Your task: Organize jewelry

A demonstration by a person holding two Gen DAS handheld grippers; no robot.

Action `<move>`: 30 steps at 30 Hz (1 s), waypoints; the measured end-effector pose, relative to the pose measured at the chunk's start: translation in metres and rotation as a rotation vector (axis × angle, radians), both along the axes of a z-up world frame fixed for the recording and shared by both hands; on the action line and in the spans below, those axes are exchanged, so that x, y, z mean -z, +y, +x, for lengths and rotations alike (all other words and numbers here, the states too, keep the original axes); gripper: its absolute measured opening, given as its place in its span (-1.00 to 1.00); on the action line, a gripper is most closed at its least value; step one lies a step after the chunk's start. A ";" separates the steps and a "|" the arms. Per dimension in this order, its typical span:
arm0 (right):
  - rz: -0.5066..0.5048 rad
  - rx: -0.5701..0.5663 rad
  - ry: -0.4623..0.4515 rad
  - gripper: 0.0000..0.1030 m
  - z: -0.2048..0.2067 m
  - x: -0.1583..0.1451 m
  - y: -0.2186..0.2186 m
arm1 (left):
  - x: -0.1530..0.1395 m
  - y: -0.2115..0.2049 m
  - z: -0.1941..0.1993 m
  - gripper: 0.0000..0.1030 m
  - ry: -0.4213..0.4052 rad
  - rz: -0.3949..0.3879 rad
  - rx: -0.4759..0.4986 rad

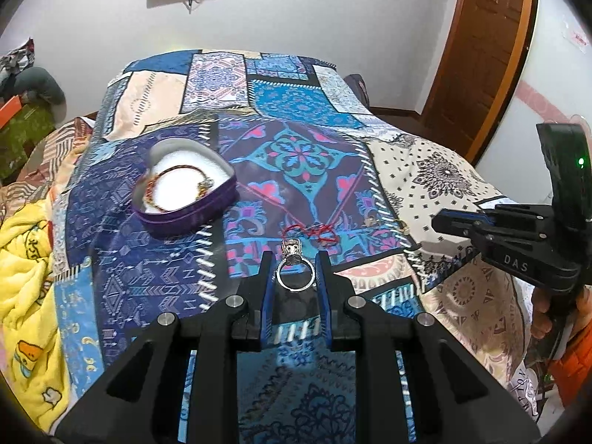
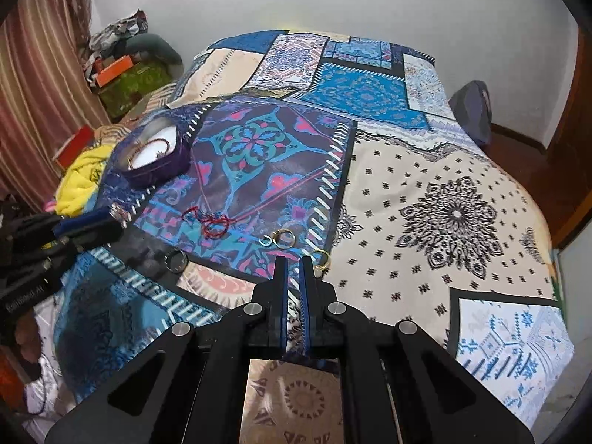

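The left gripper (image 1: 295, 264) clamps a silver ring (image 1: 293, 272) above the bed (image 1: 425, 170); the right gripper (image 2: 292, 270) is narrowed on nothing near the bed's edge. Open bedspread lies between them and the heart-shaped box (image 1: 185, 196), which holds a beaded bracelet (image 1: 174, 185).

White walls (image 1: 333, 18); patchwork-covered bed (image 2: 425, 155); brown wooden door (image 1: 477, 48)

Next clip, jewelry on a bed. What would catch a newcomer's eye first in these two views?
The left tongs hold a silver ring upright over the loud patchwork bedspread. Behind to the left sits an open purple heart-shaped box with a beaded bracelet inside. A red cord lies tangled mid-bed, with gold rings near the nearly shut, empty right tongs.
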State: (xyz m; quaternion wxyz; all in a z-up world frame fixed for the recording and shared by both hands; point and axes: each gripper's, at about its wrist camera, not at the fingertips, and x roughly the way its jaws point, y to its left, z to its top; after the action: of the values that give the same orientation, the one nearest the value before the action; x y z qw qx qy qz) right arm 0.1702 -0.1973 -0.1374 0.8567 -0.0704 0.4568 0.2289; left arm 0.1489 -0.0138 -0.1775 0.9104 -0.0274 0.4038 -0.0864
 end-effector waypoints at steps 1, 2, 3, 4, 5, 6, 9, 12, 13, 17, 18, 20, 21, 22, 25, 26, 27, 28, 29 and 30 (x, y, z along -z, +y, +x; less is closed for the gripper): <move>-0.012 -0.003 0.011 -0.86 0.000 0.003 0.000 | 0.001 0.003 -0.001 -0.61 0.003 0.001 -0.004; -0.021 -0.002 0.020 -0.83 0.000 0.006 0.000 | 0.002 0.005 -0.001 -0.61 0.007 0.001 -0.008; -0.034 0.000 0.037 -0.73 0.002 0.010 0.001 | 0.003 0.007 -0.002 -0.61 0.011 0.000 -0.011; -0.041 0.001 0.048 -0.59 0.003 0.014 0.001 | 0.005 0.009 -0.002 -0.61 0.016 0.000 -0.015; -0.045 0.006 0.061 -0.53 0.006 0.018 0.001 | 0.006 0.010 -0.002 -0.61 0.019 -0.001 -0.018; -0.045 0.011 0.066 -0.49 0.007 0.020 0.000 | 0.008 0.011 -0.002 -0.61 0.023 -0.002 -0.021; -0.052 0.014 0.083 -0.49 0.016 0.026 0.001 | 0.013 0.016 -0.001 -0.61 0.034 -0.005 -0.027; -0.076 0.022 0.085 -0.49 0.026 0.031 0.004 | 0.017 0.019 0.001 -0.61 0.042 -0.008 -0.034; -0.079 0.024 0.094 -0.49 0.032 0.035 0.005 | 0.018 0.020 0.003 -0.61 0.043 -0.008 -0.036; -0.074 0.020 0.102 -0.50 0.038 0.042 0.007 | 0.021 0.023 0.006 -0.61 0.044 -0.015 -0.042; -0.072 0.019 0.103 -0.50 0.039 0.042 0.007 | 0.021 0.024 0.006 -0.61 0.044 -0.015 -0.043; -0.069 0.017 0.097 -0.51 0.038 0.043 0.006 | 0.022 0.025 0.008 -0.61 0.048 -0.017 -0.044; -0.072 0.016 0.094 -0.60 0.038 0.044 0.007 | 0.023 0.025 0.009 -0.61 0.049 -0.017 -0.045; -0.075 0.015 0.092 -0.67 0.037 0.044 0.008 | 0.024 0.025 0.009 -0.61 0.051 -0.017 -0.046; -0.078 0.017 0.084 -0.67 0.035 0.043 0.008 | 0.024 0.025 0.010 -0.61 0.050 -0.024 -0.049; -0.076 0.018 0.083 -0.67 0.035 0.043 0.008 | 0.023 0.025 0.009 -0.61 0.048 -0.026 -0.050; -0.074 0.020 0.083 -0.67 0.035 0.043 0.008 | 0.022 0.025 0.009 -0.61 0.045 -0.028 -0.050; -0.072 0.024 0.084 -0.67 0.036 0.042 0.008 | 0.020 0.025 0.008 -0.61 0.041 -0.028 -0.049; -0.073 0.028 0.083 -0.67 0.036 0.041 0.008 | 0.019 0.025 0.008 -0.61 0.037 -0.027 -0.049; -0.074 0.030 0.079 -0.67 0.036 0.039 0.008 | 0.017 0.025 0.007 -0.61 0.032 -0.025 -0.048</move>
State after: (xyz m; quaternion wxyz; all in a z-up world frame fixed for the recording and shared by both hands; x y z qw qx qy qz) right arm 0.2063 -0.1895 -0.1762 0.8381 -0.0863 0.4995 0.2017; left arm 0.1561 0.0112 -0.1941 0.9053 -0.0497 0.4163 -0.0689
